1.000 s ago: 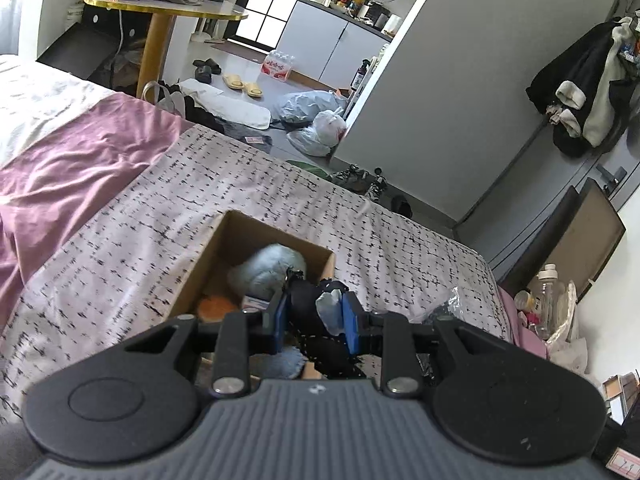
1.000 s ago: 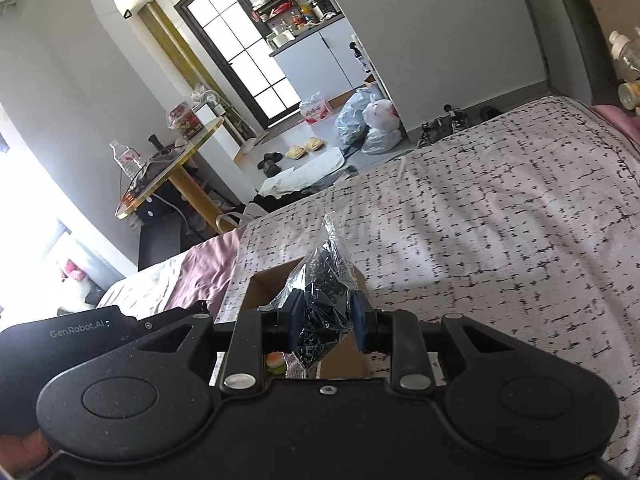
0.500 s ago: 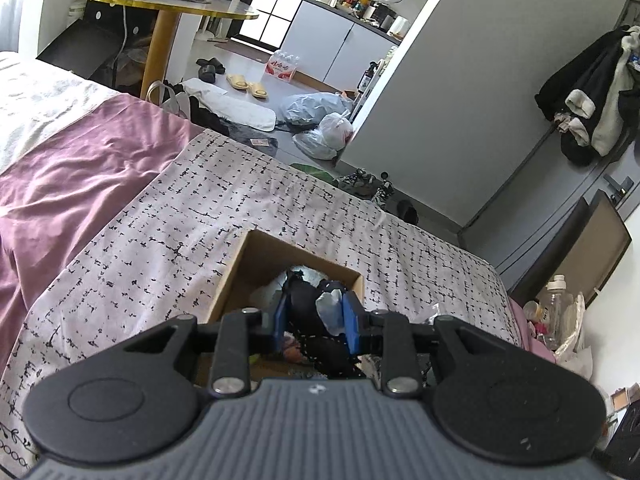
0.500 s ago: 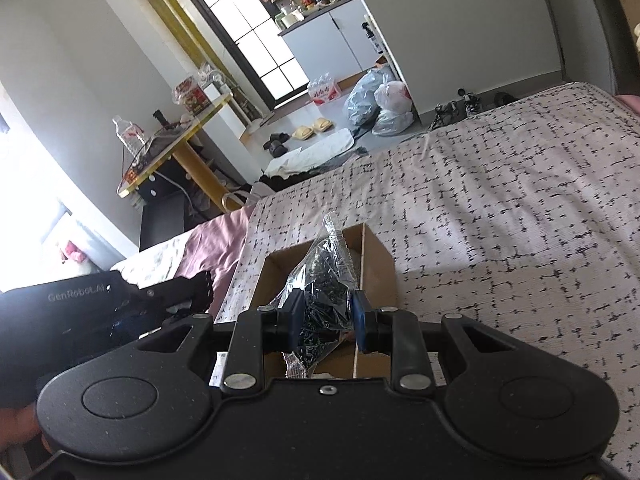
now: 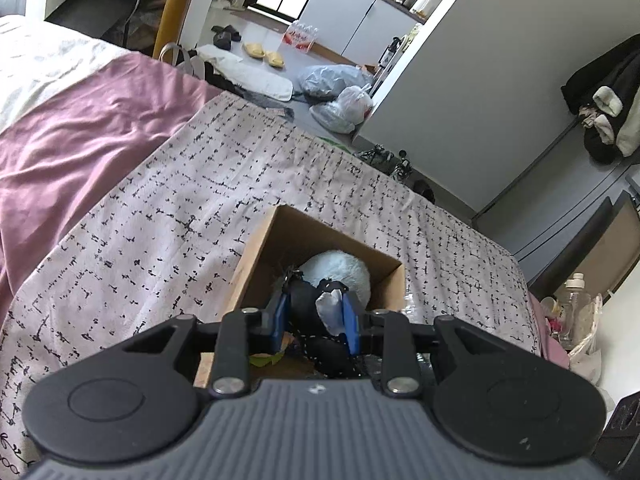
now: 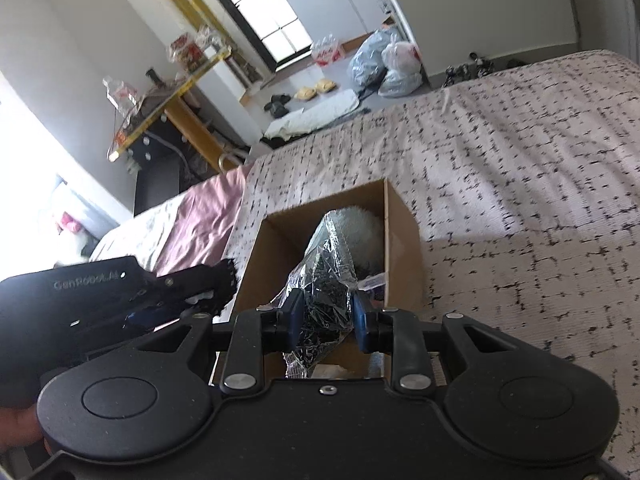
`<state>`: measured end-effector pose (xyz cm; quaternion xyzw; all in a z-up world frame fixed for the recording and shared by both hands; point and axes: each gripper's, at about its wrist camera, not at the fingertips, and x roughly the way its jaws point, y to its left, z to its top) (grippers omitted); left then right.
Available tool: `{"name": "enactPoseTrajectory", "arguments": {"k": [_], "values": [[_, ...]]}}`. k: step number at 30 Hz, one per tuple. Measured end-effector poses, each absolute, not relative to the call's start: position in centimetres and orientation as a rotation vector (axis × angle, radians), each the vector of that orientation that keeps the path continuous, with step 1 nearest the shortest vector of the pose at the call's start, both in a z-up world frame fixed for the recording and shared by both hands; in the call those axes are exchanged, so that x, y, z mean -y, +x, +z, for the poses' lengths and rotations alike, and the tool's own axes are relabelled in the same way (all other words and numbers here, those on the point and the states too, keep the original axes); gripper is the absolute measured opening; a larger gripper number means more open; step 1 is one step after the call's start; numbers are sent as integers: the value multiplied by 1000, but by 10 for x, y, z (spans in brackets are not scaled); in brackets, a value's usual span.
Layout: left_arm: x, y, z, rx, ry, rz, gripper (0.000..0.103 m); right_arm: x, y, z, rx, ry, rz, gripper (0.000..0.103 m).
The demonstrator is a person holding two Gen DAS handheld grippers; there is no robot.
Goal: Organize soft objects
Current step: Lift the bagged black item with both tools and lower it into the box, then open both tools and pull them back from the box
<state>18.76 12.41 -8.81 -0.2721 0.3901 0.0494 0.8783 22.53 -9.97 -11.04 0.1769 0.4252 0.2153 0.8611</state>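
An open cardboard box sits on the patterned bedspread. A pale blue plush ball lies inside it at the far end. My left gripper is shut on a black soft object with a grey patch and holds it over the box's near end. My right gripper is shut on a crinkly clear bag of dark pieces and holds it over the box. The left gripper's body shows at the left of the right wrist view.
The white-and-black patterned bedspread surrounds the box, with a mauve sheet to the left. Beyond the bed lie plastic bags, slippers and a round table. A bottle stands at the bed's right edge.
Both grippers have moved closer over the box, each still holding its object. The box and the plush ball now show larger and more from above.
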Motion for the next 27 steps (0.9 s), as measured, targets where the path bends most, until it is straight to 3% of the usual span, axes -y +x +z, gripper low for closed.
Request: {"name": "enactPoseTrajectory", "arguments": {"k": [3,22,27], "values": [[-127,193,-96,-829,-573,107,28,93,231,-120,-926,348,436,48],[-119,204,-92,-826,-548,121,32,123,223,-114,-882,416,402,50],[-114,193,-88,-835,-544,141,46,132,215,-110,-877,427,392,54]]}}
